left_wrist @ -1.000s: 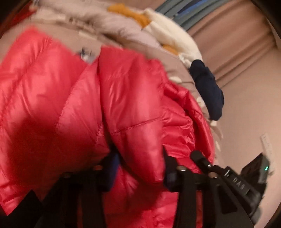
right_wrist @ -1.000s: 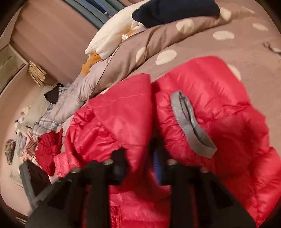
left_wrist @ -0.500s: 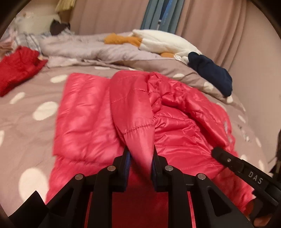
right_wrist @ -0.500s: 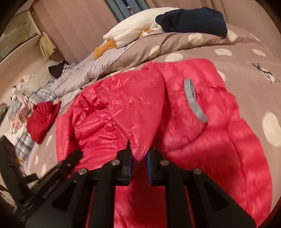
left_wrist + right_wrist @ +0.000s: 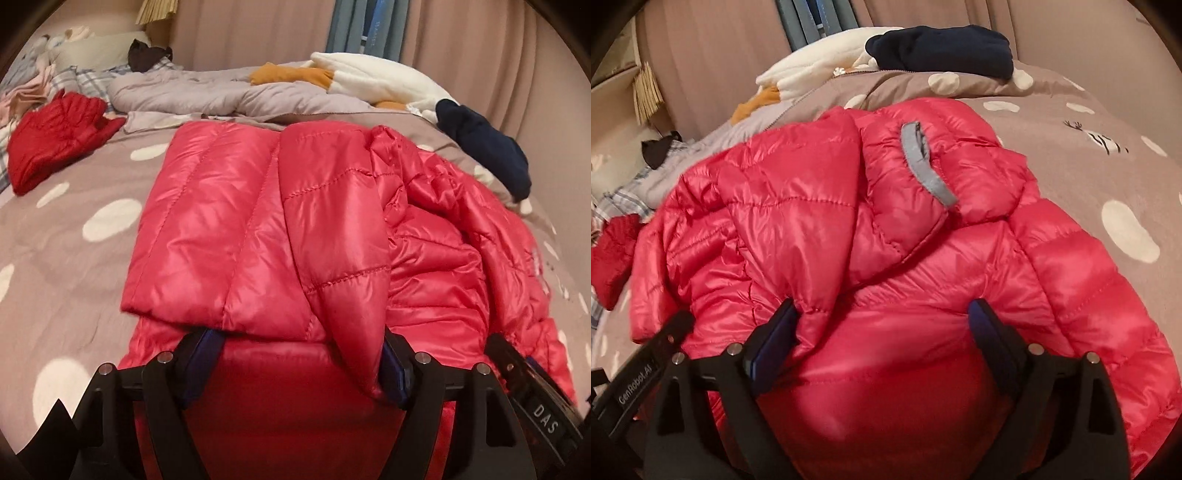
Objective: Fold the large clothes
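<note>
Red puffer jacket (image 5: 258,221), glossy, quilted (grey-trimmed cuff (image 5: 925,168))

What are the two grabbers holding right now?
Nothing. Both the left gripper and the right gripper are opening, and the red jacket lies loose between their jaws on the bed.

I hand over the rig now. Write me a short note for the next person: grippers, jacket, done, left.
Left gripper: jaws opening, a folded jacket edge loose between them.
Right gripper: jaws opening over the jacket, gripping nothing.
Red puffer jacket: lies on the spotted bedcover, one fold laid over.
Left: probably tidy the rumpled side, then fold again.
</note>
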